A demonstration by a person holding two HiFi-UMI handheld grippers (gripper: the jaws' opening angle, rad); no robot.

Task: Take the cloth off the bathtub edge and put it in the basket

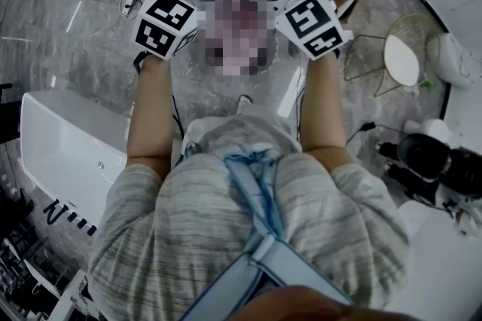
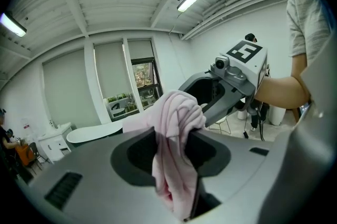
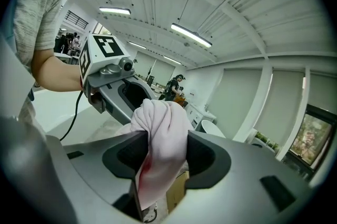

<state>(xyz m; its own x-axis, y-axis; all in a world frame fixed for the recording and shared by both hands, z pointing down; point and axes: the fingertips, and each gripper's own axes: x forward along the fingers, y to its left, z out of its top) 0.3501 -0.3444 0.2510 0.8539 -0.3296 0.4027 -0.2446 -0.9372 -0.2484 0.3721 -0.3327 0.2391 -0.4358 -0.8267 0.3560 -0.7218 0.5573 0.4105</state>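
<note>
1 pink cloth (image 2: 179, 110) pinched by 2 grippers: left gripper (image 2: 174, 139) and right gripper (image 3: 160, 146), jaws clamping it

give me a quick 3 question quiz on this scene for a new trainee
1. True or false: only the left gripper is clamped on the pink cloth.
2. In the head view, the white bathtub lies: A) on the person's left, B) on the person's right, C) under the cloth.
3. In the left gripper view, what shows just beyond the cloth?

Key:
1. False: the right gripper clamps it too.
2. A.
3. The right gripper.
</note>
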